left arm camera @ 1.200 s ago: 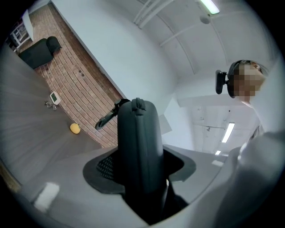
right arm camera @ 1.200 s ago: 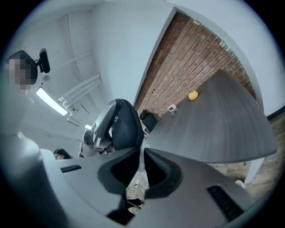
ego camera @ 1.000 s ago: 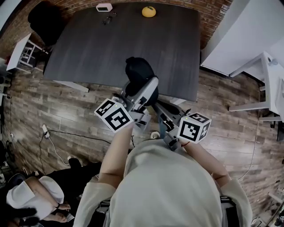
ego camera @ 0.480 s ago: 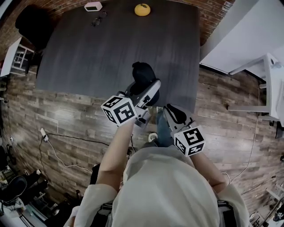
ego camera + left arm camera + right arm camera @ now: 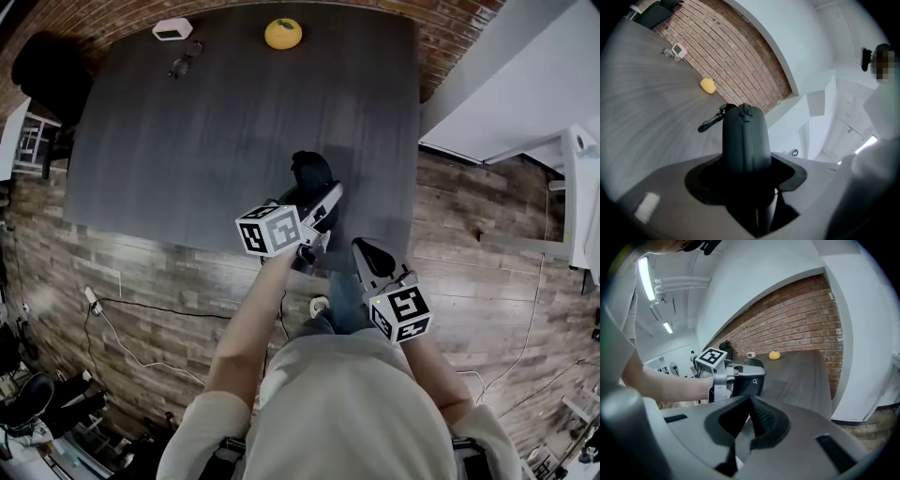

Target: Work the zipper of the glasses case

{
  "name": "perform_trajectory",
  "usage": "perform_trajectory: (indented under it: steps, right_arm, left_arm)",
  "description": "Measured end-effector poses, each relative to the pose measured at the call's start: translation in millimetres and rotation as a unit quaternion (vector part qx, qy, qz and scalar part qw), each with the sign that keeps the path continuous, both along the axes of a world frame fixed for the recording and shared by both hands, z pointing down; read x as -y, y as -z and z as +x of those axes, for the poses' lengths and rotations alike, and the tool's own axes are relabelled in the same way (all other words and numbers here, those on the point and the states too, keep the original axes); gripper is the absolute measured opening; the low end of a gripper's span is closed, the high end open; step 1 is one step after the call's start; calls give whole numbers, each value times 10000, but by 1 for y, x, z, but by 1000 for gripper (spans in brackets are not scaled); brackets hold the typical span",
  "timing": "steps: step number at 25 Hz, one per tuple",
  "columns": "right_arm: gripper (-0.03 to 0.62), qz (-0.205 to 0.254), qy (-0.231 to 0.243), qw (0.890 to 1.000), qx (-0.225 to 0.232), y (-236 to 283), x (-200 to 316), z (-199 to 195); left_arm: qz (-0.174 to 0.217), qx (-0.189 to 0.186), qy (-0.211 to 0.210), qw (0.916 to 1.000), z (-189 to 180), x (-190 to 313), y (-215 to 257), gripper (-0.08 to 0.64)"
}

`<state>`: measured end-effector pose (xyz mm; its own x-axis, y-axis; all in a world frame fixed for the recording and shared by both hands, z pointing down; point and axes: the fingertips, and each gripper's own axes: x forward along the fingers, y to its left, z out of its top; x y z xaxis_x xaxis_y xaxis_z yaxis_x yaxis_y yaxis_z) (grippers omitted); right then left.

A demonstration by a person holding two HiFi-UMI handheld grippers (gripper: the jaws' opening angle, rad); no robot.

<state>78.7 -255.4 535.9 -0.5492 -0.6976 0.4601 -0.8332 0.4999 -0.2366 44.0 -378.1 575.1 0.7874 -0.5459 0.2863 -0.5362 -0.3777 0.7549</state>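
Note:
In the head view the black glasses case (image 5: 309, 172) is over the near part of the dark table (image 5: 187, 141), and my left gripper (image 5: 322, 194) is shut on it. In the left gripper view the case (image 5: 744, 136) stands up between the jaws. Its zipper pull (image 5: 744, 110) is at the far end and a black clip (image 5: 711, 122) hangs off to the left. My right gripper (image 5: 362, 247) is just right of the case, off the table's edge. It has just closed to shut with nothing in it (image 5: 750, 401). The right gripper view shows the held case (image 5: 753, 377) ahead.
At the table's far edge lie a yellow round object (image 5: 283, 34), a small white clock (image 5: 172, 29) and a pair of glasses (image 5: 183, 62). A brick wall runs behind the table. A white desk (image 5: 525, 84) stands to the right, over the wood floor.
Both hands have sunk lower. The left gripper has carried the case down toward the table's near edge. The right gripper has rolled and dropped beside it.

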Motion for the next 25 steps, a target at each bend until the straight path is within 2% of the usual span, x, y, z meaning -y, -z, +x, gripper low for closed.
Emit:
perform_trajectory:
  steps: [5,12,16,22,25]
  right_arm:
    - [4,-94,145,9998,18,-9,22,2]
    - [3,-133,287,9995,76,-13,33,-4]
    - [3,-147,368,9992,72,-12,32,-6]
    - [3,-120,367,9992,46,-10,31,-6]
    - [3,-59,343,9994,23,-6,29,-5]
  left_arm:
    - [-263,617,21,9977,4,27,-28,259]
    - [-273,996,-112,9946,6,39,-35,267]
    - [-337,1361,224,9899,-12,49,-41,298]
    - [-728,1549,655,9831,-44,52,-49,344]
    - [-910,1781,757,9769,-57,47,-53,348]
